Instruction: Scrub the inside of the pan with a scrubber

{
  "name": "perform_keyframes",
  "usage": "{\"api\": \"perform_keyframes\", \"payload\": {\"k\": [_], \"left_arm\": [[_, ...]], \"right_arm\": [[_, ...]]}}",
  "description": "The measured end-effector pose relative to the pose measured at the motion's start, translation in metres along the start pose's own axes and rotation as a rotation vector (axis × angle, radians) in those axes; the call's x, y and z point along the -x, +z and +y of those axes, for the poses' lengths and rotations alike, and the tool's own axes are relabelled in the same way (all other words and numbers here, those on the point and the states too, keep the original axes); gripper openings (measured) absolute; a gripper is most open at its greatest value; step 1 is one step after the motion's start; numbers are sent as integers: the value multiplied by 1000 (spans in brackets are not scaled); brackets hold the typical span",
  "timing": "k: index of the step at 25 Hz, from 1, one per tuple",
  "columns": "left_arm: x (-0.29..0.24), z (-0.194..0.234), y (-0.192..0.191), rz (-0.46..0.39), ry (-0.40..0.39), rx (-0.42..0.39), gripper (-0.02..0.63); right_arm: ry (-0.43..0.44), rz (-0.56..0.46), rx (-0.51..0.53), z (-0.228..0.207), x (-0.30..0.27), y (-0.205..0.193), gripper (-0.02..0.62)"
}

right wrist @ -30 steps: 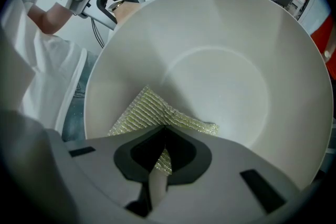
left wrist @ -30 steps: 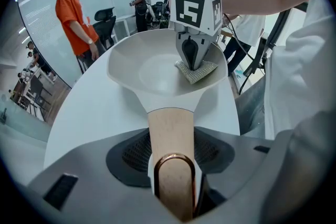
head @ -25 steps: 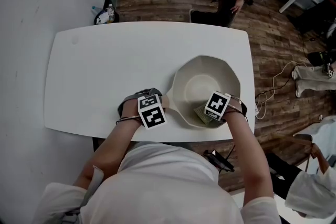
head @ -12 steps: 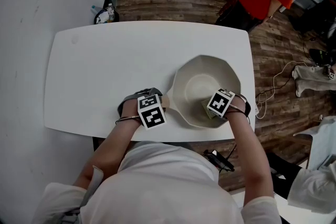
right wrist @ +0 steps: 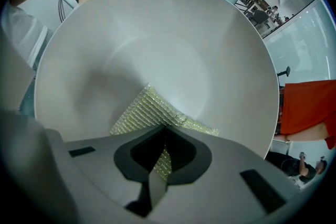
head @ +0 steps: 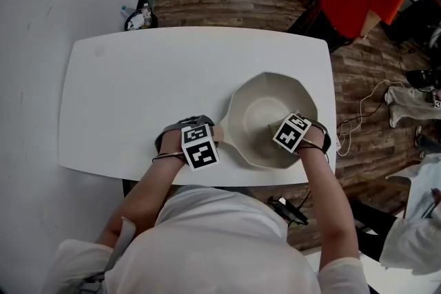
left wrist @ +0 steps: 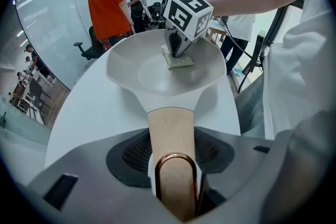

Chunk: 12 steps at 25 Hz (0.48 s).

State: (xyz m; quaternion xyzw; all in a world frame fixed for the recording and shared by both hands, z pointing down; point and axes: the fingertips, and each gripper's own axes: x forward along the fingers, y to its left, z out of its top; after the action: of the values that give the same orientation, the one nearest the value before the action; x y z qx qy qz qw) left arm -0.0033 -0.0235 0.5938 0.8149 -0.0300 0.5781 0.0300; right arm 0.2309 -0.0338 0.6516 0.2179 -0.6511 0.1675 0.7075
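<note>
Pan (head: 260, 91) faceted, cream, smooth; handle (left wrist: 170, 128) wooden; scrubber (right wrist: 148, 110) flat yellow-green mesh.

White short-sleeved T-shirt (head: 207, 237) worn. Left gripper (left wrist: 176, 176) and right gripper (right wrist: 157, 165) cased in grey, dark recess at centre; 1 white cube (head: 200, 146) with black square markers mounted per gripper.

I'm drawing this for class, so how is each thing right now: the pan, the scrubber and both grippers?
pan: upright on the table.
handle: clamped between jaws.
scrubber: pinched, lying against the pan's inside.
left gripper: shut on the handle.
right gripper: shut on the scrubber, pointing down into the pan.
</note>
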Motion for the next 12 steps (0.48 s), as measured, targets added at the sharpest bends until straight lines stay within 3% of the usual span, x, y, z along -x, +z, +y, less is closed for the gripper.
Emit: {"api": "perform_keyframes", "payload": {"k": [12], "left_arm": [[1,4,-4,-4,-4,-17,219]], "right_arm": [[-104,-16,-10,-26,-3,11,23]]}}
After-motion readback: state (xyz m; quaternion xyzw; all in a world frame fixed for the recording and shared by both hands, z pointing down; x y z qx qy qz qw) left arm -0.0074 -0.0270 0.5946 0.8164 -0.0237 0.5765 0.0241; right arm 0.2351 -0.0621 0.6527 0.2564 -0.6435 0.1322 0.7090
